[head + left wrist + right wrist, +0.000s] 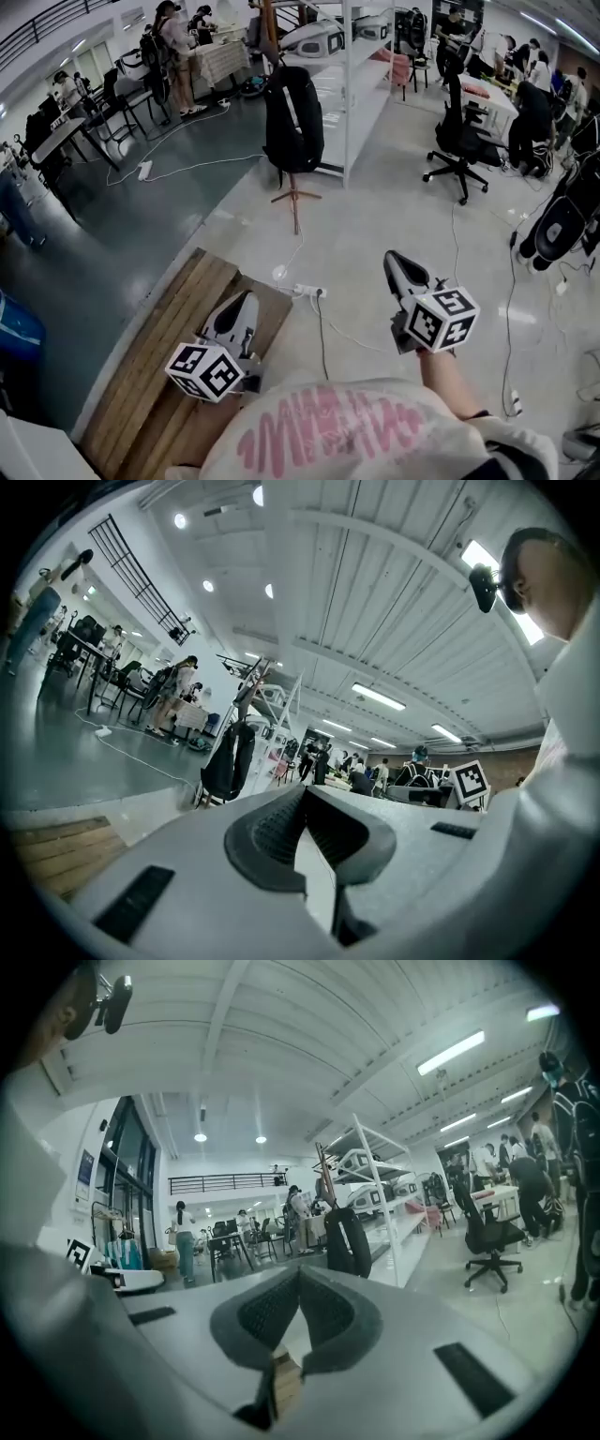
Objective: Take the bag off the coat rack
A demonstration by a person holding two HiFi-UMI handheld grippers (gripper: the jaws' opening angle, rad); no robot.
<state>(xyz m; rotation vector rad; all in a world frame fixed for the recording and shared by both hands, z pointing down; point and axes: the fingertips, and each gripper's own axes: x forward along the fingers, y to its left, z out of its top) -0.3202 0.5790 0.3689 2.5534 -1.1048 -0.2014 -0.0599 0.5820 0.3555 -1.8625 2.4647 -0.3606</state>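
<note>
A black backpack (292, 114) hangs on a wooden coat rack (295, 199) some way ahead on the pale floor. It also shows small in the left gripper view as the backpack (232, 761) and in the right gripper view as the backpack (348, 1241). My left gripper (247, 300) is held low at the left, jaws shut and empty. My right gripper (395, 259) is at the right, also shut with nothing between its jaws. Both point toward the rack from a distance, far short of the bag.
A wooden platform (178, 347) lies under my left gripper. A power strip (307, 292) with a white cable lies on the floor between me and the rack. A white shelving unit (361, 75) stands behind the rack. Office chairs (459, 141), desks and people are around.
</note>
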